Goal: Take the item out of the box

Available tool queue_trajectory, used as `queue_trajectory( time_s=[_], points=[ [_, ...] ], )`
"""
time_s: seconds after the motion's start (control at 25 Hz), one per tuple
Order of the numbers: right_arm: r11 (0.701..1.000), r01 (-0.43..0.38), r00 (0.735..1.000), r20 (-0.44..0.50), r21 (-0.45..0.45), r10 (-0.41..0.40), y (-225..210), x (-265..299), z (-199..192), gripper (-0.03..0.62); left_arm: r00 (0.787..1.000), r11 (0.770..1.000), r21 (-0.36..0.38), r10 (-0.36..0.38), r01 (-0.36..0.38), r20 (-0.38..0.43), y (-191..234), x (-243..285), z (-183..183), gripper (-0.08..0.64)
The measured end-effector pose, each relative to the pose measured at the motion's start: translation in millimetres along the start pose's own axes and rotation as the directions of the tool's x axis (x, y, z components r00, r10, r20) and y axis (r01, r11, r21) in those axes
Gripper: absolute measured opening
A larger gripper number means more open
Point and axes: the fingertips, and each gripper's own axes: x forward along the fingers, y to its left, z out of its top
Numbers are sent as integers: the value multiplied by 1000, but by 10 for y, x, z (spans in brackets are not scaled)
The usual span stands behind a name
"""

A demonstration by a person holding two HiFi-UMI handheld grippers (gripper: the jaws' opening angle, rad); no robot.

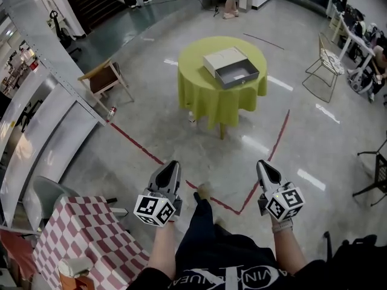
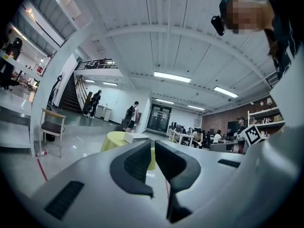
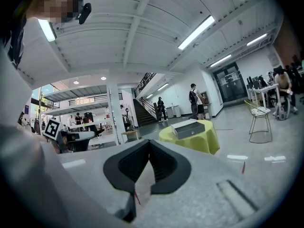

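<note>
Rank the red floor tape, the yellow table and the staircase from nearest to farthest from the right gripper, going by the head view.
1. Red floor tape, on the floor just ahead of the right gripper.
2. Yellow table, middle of the floor.
3. Staircase, far top left.

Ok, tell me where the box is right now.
In the head view the box sits on the round yellow-green table, upper centre, beyond the red floor line; a wooden chair stands to the table's left.
</note>
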Motion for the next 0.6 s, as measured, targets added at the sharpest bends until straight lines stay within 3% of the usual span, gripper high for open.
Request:
queue_trajectory(
  time_s=[0.6],
  points=[
    [999, 33, 999, -1, 2, -33, -553, 988, 353, 6, 994, 994, -22, -108, 108, -10, 383, 1368, 148, 31]
  ],
)
